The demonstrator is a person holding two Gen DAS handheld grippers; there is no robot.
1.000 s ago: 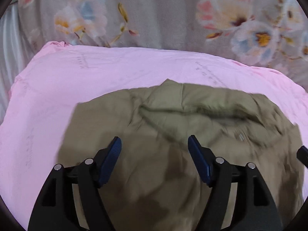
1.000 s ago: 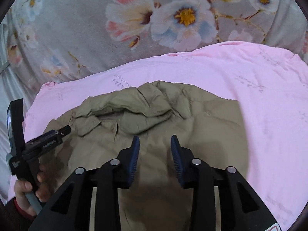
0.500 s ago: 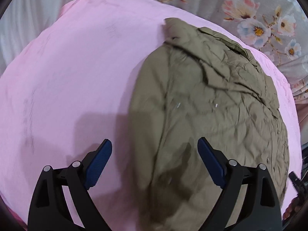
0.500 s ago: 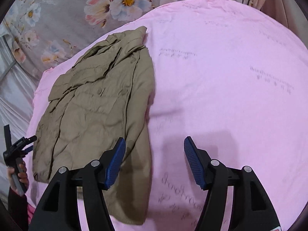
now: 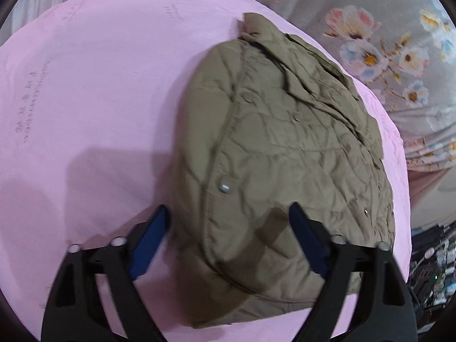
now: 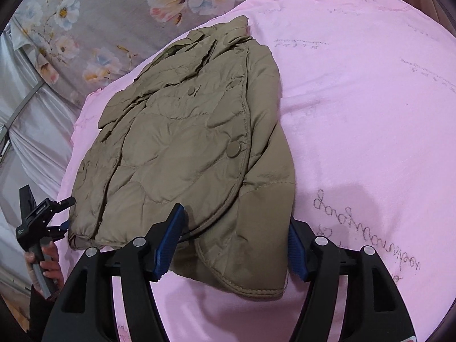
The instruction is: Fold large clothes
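An olive quilted jacket (image 5: 285, 154) (image 6: 185, 142) with snap buttons lies flat on a pink sheet (image 5: 85, 85) (image 6: 370, 114), collar at the far end. My left gripper (image 5: 229, 239) hovers low over one bottom corner of the jacket. Its jaws are closing with the hem fabric between them, the pads not pressing on it. My right gripper (image 6: 233, 242) straddles the opposite bottom corner, jaws closing too, cloth between them but not pinched. In the right wrist view the left gripper (image 6: 64, 213) shows at the jacket's far hem, held by a hand (image 6: 45, 262).
Grey floral fabric (image 5: 370, 42) (image 6: 114, 14) lies beyond the pink sheet. Pale grey cloth (image 6: 34, 128) hangs off the left side in the right wrist view. Dark clutter (image 5: 430, 259) sits past the sheet's edge at lower right in the left wrist view.
Both grippers swung apart from the jacket's middle to its two bottom corners and came in closer to the hem. The left jaws widened, then narrowed again.
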